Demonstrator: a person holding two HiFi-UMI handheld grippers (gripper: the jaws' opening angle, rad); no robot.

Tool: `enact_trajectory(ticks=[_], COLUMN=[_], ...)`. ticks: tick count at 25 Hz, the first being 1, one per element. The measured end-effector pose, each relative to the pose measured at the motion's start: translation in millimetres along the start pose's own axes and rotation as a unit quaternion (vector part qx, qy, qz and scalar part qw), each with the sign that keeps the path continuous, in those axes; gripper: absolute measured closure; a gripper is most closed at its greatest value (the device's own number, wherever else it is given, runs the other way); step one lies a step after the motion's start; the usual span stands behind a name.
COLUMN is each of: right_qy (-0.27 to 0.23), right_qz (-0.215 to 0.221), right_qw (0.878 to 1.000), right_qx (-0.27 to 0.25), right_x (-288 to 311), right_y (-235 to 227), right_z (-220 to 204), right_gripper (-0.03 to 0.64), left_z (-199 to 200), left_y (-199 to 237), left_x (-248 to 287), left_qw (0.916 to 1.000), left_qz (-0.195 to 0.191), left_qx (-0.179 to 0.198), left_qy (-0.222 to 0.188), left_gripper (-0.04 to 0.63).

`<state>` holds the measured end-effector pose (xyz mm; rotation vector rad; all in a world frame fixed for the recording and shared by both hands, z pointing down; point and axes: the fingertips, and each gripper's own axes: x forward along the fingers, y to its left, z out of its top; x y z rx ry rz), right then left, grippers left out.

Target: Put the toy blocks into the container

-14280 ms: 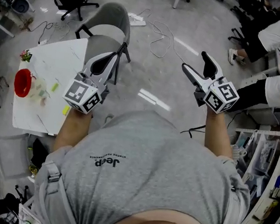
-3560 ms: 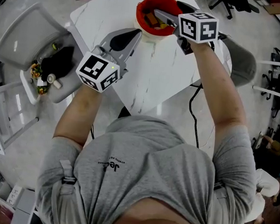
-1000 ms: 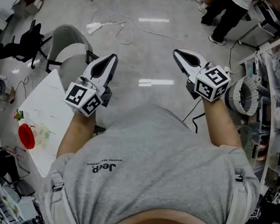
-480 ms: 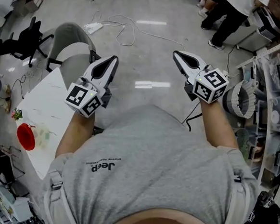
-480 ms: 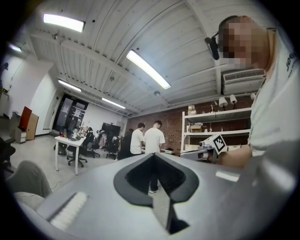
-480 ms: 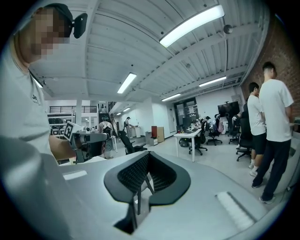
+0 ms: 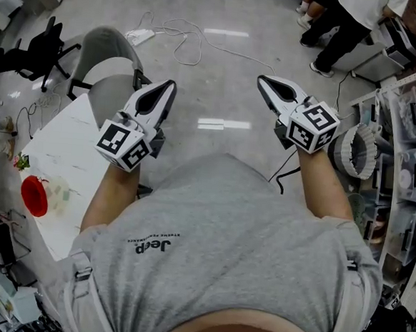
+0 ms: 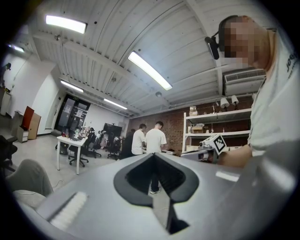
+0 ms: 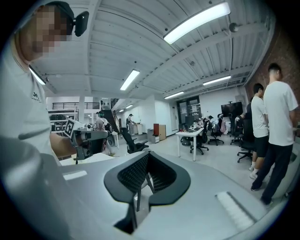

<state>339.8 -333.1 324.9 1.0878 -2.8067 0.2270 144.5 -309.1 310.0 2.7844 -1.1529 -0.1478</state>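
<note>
At the far left of the head view, a red container [image 7: 34, 194] sits on a white table [image 7: 73, 144], well apart from both grippers. The toy blocks are too small to make out from here. A grey chair [image 7: 109, 54] stands at the table's far side. The left gripper [image 7: 164, 90] and the right gripper [image 7: 266, 84] are held out over the shiny floor [image 7: 215, 69], in front of the person's grey shirt [image 7: 223, 242]. Shelves [image 7: 409, 156] line the right edge.

In the left gripper view, the fingers meet tip to tip with nothing between them. Beyond them two people in white shirts [image 8: 154, 138] stand near a brick wall [image 8: 173, 126], and the right gripper's marker cube shows off to the right.

In the right gripper view, the fingers are likewise pressed together and empty. The left gripper shows at the left, and a white desk [image 9: 190, 135] with office chairs stands farther back across the room.
</note>
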Motion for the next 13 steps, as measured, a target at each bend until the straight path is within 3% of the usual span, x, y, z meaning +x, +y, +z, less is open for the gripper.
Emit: enact_trajectory(ticks=[13], right_qy=[-0.004], right_qz=[-0.004], right_qw=[1.0], right_qx=[-0.005], right_x=[-13.2], right_y=[-8.4], right_z=[1.2], right_gripper=[0.615], left_z=[2.5], left_y=[-10.8], left_x=[5.9], left_qw=[1.0], left_qz=[-0.002], left_qx=[0.0], left_qy=[-0.005], left_gripper=[0.539])
